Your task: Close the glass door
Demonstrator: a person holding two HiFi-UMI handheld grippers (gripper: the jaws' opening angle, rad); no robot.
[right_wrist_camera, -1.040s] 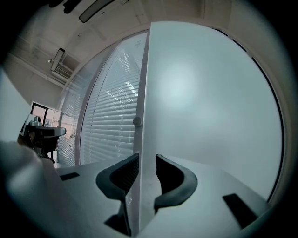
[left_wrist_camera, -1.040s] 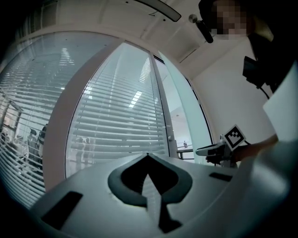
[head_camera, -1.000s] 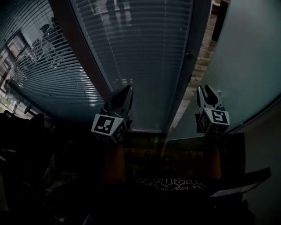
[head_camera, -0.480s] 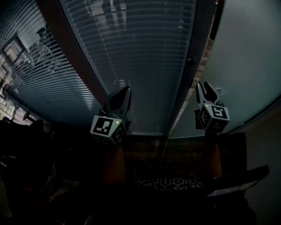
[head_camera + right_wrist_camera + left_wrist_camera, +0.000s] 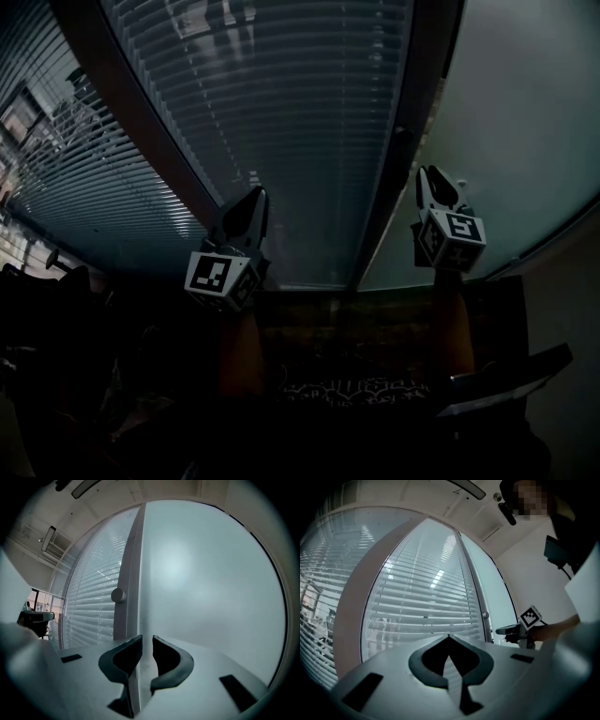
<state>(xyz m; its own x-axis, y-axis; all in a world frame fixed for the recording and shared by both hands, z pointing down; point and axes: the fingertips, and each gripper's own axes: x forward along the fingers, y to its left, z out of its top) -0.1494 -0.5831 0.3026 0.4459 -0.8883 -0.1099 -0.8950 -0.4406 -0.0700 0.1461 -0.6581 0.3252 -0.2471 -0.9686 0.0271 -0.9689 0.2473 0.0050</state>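
glass door (image 5: pixel 281 122) | frame edge just beside right claw (image 5: pixel 434 183), slightly spread | left claw (image 5: pixel 254 197) pressed together

Left tool (image 5: pixel 253 194) before blinds (image 5: pixel 281 94); right tool (image 5: pixel 429 175) before pane (image 5: pixel 525 112), right of knob (image 5: pixel 402 132).

Count as observed from the floor:

- Grippers: two, namely the left gripper (image 5: pixel 253 195) and the right gripper (image 5: pixel 433 178).
- Marker cubes: two, one per gripper, namely the left cube (image 5: pixel 219 277) and the right cube (image 5: pixel 454 234).
- Frosted glass door (image 5: pixel 525 122): one.
- Round knob (image 5: pixel 118 595): one.
- Glazed panels with slatted blinds: two, namely the centre panel (image 5: pixel 281 112) and the left panel (image 5: pixel 84 187).
- Dark upright post (image 5: pixel 141 131): one.
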